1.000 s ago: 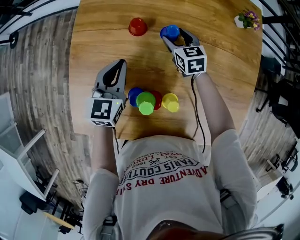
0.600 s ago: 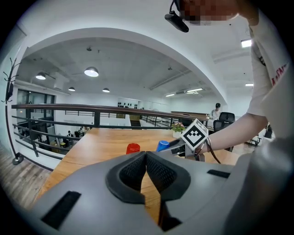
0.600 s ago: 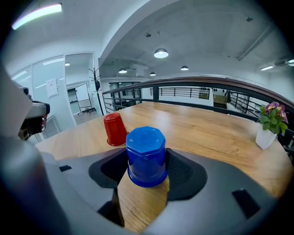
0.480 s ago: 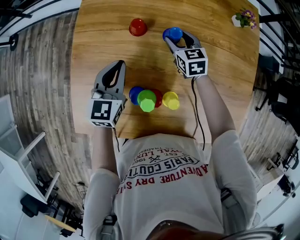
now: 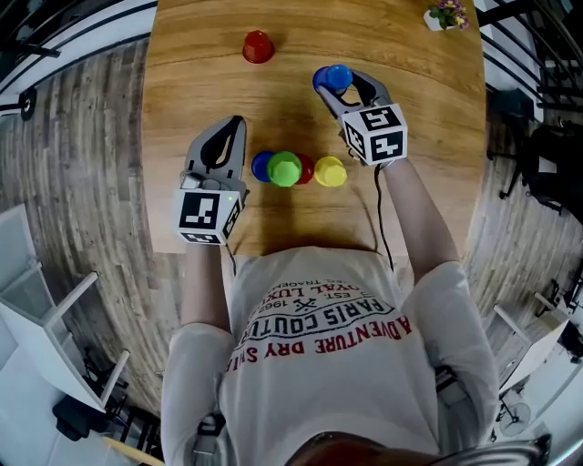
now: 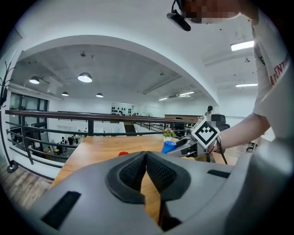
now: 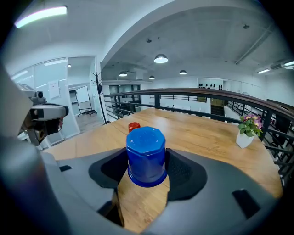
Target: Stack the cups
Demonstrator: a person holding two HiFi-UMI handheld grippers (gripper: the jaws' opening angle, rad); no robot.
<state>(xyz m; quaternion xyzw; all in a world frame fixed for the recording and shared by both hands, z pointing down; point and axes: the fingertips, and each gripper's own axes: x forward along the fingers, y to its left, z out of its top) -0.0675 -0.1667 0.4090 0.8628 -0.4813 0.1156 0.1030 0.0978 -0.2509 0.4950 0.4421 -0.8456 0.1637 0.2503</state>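
Observation:
My right gripper (image 5: pixel 339 84) is shut on an upturned blue cup (image 5: pixel 336 73), its jaws having just been closing on it. The cup (image 7: pixel 146 156) hangs between the pads, clear of the wooden table (image 5: pixel 419 109). A lone red cup (image 5: pixel 258 46) stands at the far side and also shows in the right gripper view (image 7: pixel 133 126). Near the front edge a blue cup (image 5: pixel 262 166), a green cup (image 5: pixel 284 168), a red cup (image 5: pixel 304 170) and a yellow cup (image 5: pixel 330 171) stand in a row. My left gripper (image 5: pixel 228 127) is shut and empty, just left of that row.
A small white pot of flowers (image 5: pixel 444 15) stands at the far right corner of the table, and it shows too in the right gripper view (image 7: pixel 245 131). A railing runs past the table's far edge. The person's body is close against the near edge.
The right gripper has lifted the blue cup off the table and drawn it nearer, away from the lone red cup. The left gripper has risen a little and stays shut.

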